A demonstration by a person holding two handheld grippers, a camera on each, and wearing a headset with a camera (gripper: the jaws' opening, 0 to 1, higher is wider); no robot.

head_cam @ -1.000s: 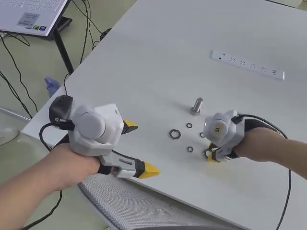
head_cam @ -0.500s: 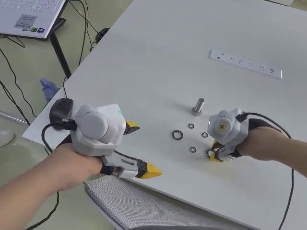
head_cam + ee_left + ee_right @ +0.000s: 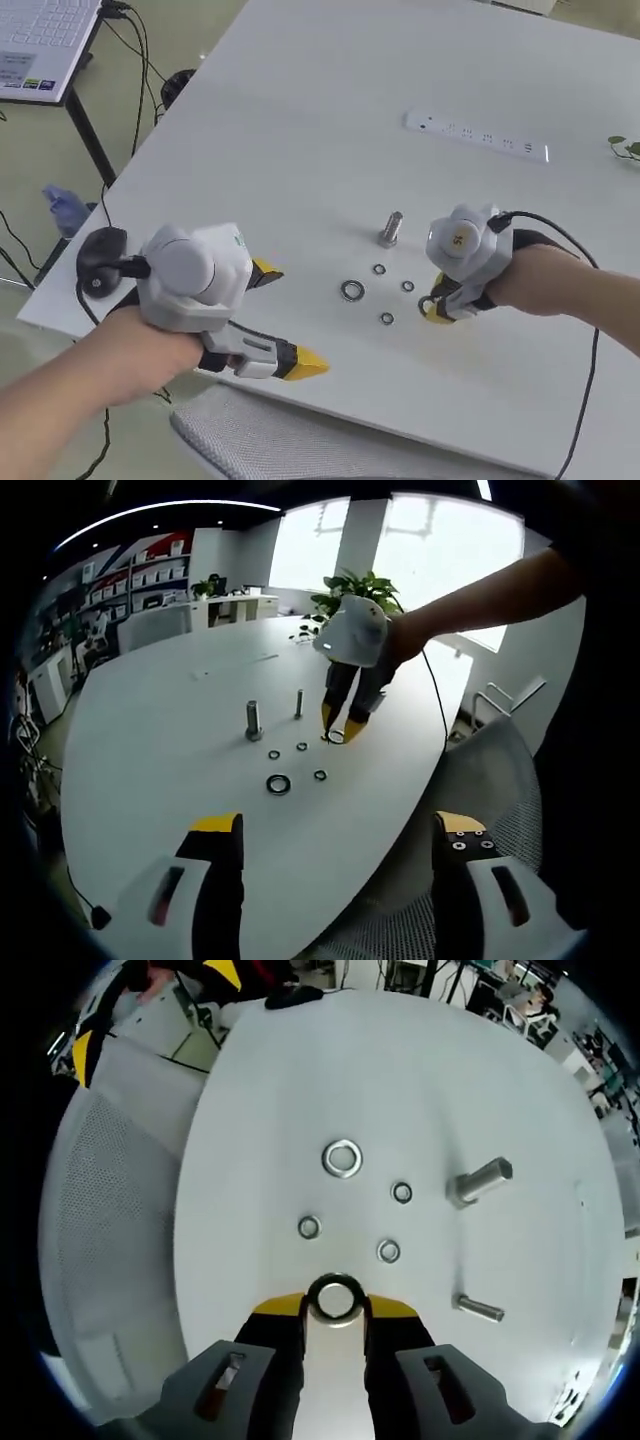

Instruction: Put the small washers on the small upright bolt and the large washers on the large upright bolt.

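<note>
The left gripper (image 3: 290,315) hangs at the near edge of the table (image 3: 300,100), jaws spread wide with nothing between them, well apart from the work. Ahead of it and to its right a loose large washer (image 3: 352,290) lies flat. Three small washers (image 3: 379,269) are scattered just beyond that, and the large bolt (image 3: 391,228) stands upright past them. The right gripper (image 3: 336,1306) has its yellow tips pressed in on the held large washer (image 3: 337,1278), pinching it across opposite sides of the rim. I cannot tell whether it is clear of the table. From this gripper, the small washers lie just ahead of the tips and the loose large washer straight on beyond them. The large bolt is ahead and to the right, and the small bolt (image 3: 481,1308) is near on the right. The washers look like thin steel rings: stiff, light and smooth, so likely to twist or slip out of a rim pinch. Holding across the outer edge leaves the hole free for the bolt. The small ones sit low and probably need the tips right down at the tabletop.
</note>
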